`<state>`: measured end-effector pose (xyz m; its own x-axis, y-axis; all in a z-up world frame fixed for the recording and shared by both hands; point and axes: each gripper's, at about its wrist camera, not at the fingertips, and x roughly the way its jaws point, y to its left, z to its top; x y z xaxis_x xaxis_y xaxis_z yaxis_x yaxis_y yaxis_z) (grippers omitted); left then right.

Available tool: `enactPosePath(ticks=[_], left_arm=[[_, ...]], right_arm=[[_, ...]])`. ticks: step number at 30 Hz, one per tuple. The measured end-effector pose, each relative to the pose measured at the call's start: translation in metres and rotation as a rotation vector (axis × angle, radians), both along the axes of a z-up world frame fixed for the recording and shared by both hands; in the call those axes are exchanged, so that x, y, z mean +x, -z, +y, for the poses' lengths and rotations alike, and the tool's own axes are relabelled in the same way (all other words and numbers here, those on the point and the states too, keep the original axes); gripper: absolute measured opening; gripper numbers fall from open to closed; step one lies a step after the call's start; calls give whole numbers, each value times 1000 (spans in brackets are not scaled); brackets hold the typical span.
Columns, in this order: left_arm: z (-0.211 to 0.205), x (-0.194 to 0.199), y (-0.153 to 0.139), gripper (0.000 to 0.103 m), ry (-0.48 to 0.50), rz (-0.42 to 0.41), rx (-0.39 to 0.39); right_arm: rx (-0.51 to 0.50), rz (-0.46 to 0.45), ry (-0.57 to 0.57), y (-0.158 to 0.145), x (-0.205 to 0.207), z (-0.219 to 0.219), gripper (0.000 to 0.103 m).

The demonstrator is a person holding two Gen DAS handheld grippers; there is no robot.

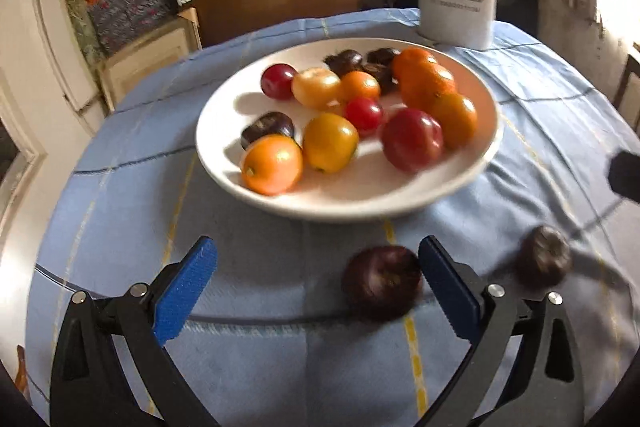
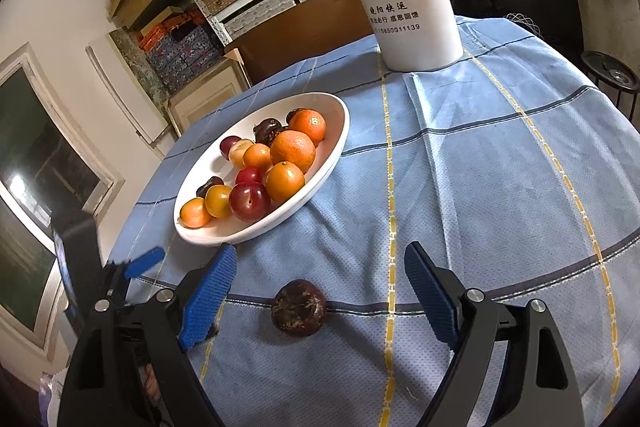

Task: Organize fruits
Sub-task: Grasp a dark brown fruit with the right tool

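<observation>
1. Most fruit sits gathered in the wide white ceramic bowl (image 2: 336, 131) on the blue checked tabletop (image 2: 480, 187).
2. The right gripper (image 2: 320, 291) hangs with fingers apart around a stray dark round fruit (image 2: 298, 308), untouched, apparently lining up a pickup.
3. The left gripper (image 1: 316, 287), fingers apart and empty, hovers over a second dark fruit (image 1: 382, 283) close against one finger.

Daylight came from the right and glared at the left wrist frame's right edge, the white plate (image 1: 224, 163) cast soft shadows, that view was motion-blurred while the right wrist view stayed sharp, and fisheye bent both rims.
</observation>
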<state>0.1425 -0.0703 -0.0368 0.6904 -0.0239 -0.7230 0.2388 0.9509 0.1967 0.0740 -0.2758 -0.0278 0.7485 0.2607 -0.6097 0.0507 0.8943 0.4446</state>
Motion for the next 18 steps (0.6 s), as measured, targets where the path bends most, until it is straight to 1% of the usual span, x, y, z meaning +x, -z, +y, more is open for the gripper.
enactPosePath(ticks=[2, 4, 5, 6, 8, 10, 12, 14, 16, 18], left_arm=[[1, 6, 4, 99, 2, 34, -24], [6, 4, 3, 99, 1, 34, -40], [8, 2, 3, 99, -2, 30, -39], [13, 0, 3, 99, -13, 21, -11], [30, -6, 3, 99, -12, 10, 7], [51, -13, 2, 99, -37, 15, 2], [74, -19, 0, 99, -82, 28, -21], [91, -25, -1, 99, -103, 55, -73], [94, -30, -1, 99, -88, 65, -104], [89, -34, -2, 99, -53, 50, -109]], right_arm=[[-3, 2, -5, 0, 0, 1, 87], [-4, 0, -7, 0, 0, 2, 87], [-2, -1, -6, 0, 0, 1, 87], [1, -1, -5, 0, 0, 0, 87], [7, 2, -1, 1, 0, -1, 87], [11, 2, -3, 0, -1, -1, 87], [6, -4, -7, -1, -1, 1, 87], [-8, -10, -17, -1, -2, 4, 87], [-20, -10, -24, -1, -2, 7, 87], [-34, -7, -33, 0, -2, 11, 87]])
